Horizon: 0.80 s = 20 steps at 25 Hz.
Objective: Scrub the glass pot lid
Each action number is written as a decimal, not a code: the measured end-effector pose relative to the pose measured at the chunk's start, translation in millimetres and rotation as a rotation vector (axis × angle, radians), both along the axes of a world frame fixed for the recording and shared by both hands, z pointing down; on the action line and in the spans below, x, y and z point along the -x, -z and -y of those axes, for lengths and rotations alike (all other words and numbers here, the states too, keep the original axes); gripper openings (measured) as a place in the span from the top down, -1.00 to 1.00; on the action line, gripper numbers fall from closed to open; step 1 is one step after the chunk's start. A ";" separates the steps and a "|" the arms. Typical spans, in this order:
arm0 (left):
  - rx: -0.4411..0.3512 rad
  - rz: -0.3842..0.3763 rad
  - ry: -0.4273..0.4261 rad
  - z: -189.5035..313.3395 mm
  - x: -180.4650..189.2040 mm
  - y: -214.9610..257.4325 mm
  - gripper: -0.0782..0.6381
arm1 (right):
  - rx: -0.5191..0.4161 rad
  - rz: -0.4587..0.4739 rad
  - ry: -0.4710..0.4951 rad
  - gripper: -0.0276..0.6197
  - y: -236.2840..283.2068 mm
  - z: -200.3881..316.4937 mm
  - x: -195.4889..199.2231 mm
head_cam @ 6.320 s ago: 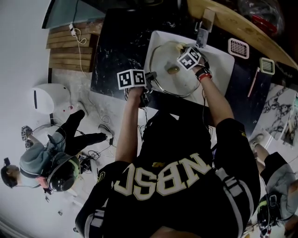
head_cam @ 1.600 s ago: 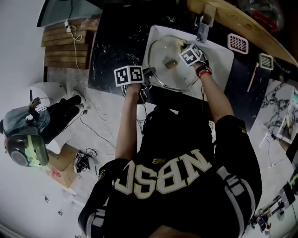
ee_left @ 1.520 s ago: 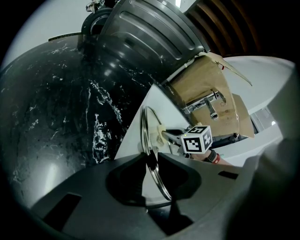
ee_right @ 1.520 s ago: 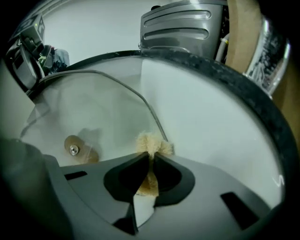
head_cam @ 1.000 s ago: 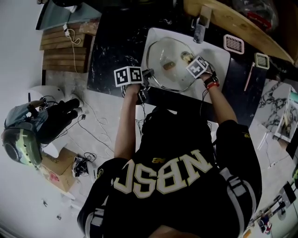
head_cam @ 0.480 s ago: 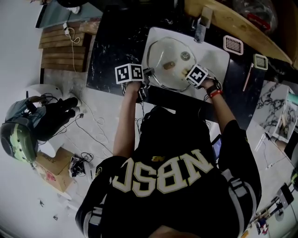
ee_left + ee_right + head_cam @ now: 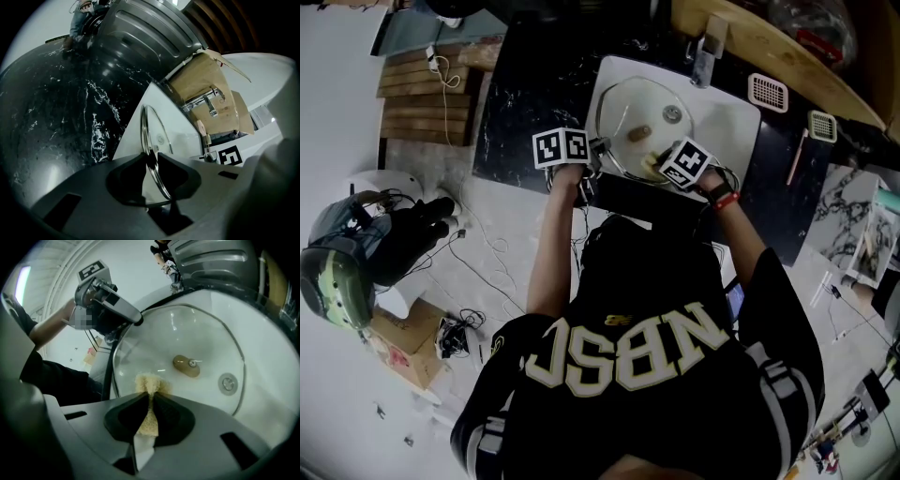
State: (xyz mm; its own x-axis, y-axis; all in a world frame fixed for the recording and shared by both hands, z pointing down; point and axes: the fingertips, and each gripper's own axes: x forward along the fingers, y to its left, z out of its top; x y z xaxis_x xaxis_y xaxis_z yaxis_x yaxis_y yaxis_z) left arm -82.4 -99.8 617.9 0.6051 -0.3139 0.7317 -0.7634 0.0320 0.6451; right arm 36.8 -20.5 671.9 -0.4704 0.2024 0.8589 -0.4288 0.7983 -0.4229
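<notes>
The glass pot lid (image 7: 630, 117) stands tilted in the white sink (image 7: 727, 127), with its brown knob (image 7: 639, 134) near the middle. My left gripper (image 7: 598, 152) is shut on the lid's metal rim (image 7: 149, 136) at its left edge, and the rim runs edge-on between the pads (image 7: 151, 158). My right gripper (image 7: 661, 165) is shut on a yellow sponge (image 7: 149, 383), pressed against the lid's near edge. In the right gripper view the knob (image 7: 186, 365) lies beyond the sponge, and the left gripper (image 7: 112, 305) holds the rim at the upper left.
The sink drain (image 7: 227, 383) shows through the glass. A faucet (image 7: 705, 52) stands at the sink's far rim. Black marble counter (image 7: 530, 94) surrounds the sink, with two pink strainers (image 7: 768, 91) and a pink stick (image 7: 794, 159) to the right. A person in a helmet (image 7: 337, 272) sits on the floor to the left.
My right gripper has drawn the sponge from the lid's far right side down to its near edge. The left gripper has kept its hold on the rim.
</notes>
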 end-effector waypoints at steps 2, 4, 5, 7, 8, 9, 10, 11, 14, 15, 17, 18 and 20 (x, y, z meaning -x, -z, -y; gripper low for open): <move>0.000 0.001 -0.001 0.3 0.4 0.1 0.53 | 0.007 0.041 -0.029 0.78 7.1 -0.8 11.4; 0.001 0.001 -0.001 0.5 0.4 0.3 0.53 | -0.006 0.058 -0.043 0.78 11.2 1.0 19.3; 0.002 0.001 0.000 0.4 0.2 0.3 0.53 | -0.013 0.067 -0.048 0.78 12.9 2.3 23.0; 0.005 0.000 0.001 -0.2 0.2 0.1 0.53 | -0.022 0.096 -0.068 0.78 17.1 5.2 31.9; 0.006 0.000 0.001 -0.5 0.2 -0.1 0.53 | -0.028 0.114 -0.080 0.78 19.4 7.0 36.8; 0.008 0.000 0.002 -0.6 0.2 -0.2 0.53 | -0.036 0.129 -0.090 0.78 21.4 9.3 41.7; 0.008 0.000 0.002 -0.7 0.2 -0.2 0.53 | -0.047 0.140 -0.100 0.78 22.9 11.8 46.3; 0.008 0.000 0.002 -0.6 0.3 -0.3 0.53 | -0.061 0.148 -0.109 0.78 23.6 14.8 50.5; 0.009 0.005 0.004 0.0 0.7 -1.0 0.53 | -0.131 0.148 -0.137 0.77 21.1 27.3 62.2; 0.011 0.007 0.007 0.1 0.9 -1.2 0.53 | -0.164 0.143 -0.142 0.77 19.7 32.3 66.2; 0.014 0.008 0.013 0.0 1.4 -1.5 0.53 | -0.223 0.139 -0.158 0.77 17.7 42.2 73.6; 0.016 0.007 0.014 -0.2 1.5 -1.6 0.53 | -0.243 0.140 -0.172 0.77 17.6 47.4 76.5; 0.018 0.007 0.015 0.0 1.2 -1.4 0.53 | -0.271 0.151 -0.204 0.77 17.6 58.4 80.9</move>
State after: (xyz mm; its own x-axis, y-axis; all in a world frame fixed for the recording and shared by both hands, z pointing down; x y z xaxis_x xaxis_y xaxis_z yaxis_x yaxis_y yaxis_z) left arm -83.6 -99.8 619.3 0.5956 -0.3100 0.7410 -0.7670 0.0547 0.6393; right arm -44.1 -78.8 654.3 -0.6031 -0.1340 0.7864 -0.5395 0.7947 -0.2783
